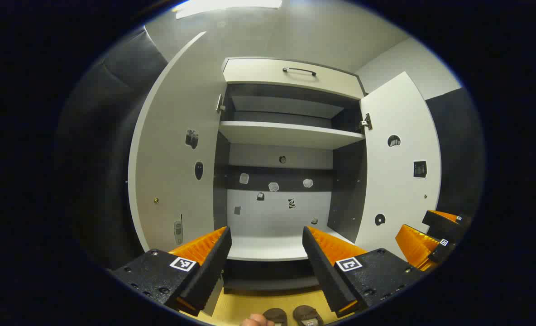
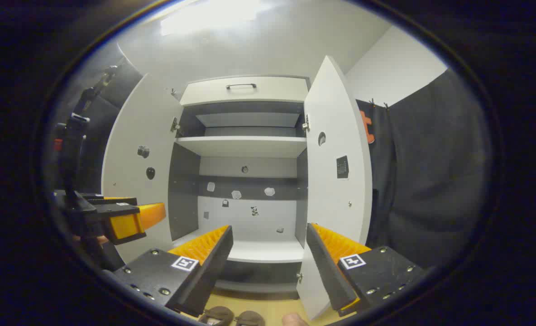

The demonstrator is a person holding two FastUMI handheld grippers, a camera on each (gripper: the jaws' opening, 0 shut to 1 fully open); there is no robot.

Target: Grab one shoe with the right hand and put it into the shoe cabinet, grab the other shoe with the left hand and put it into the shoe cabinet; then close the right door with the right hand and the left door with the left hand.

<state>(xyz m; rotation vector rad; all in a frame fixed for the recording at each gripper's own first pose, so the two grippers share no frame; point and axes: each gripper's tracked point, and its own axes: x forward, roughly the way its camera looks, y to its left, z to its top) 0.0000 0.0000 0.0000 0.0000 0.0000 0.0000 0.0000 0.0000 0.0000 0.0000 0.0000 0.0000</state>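
Left gripper view: my left gripper (image 1: 265,253) gapes empty before the cabinet (image 1: 290,136), doors wide; both shoes (image 1: 291,315) lie on the floor below. My right gripper (image 2: 268,253) gapes too.

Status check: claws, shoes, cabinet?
Left claw open, empty; right claw open, empty. Both shoes on floor before cabinet. Both doors open, nothing blocking.

I see bright glare from a ceiling light (image 1: 229,7) at the top of both views. The cabinet (image 2: 245,149) is sharp and evenly lit; fisheye bends its doors, edges dim.
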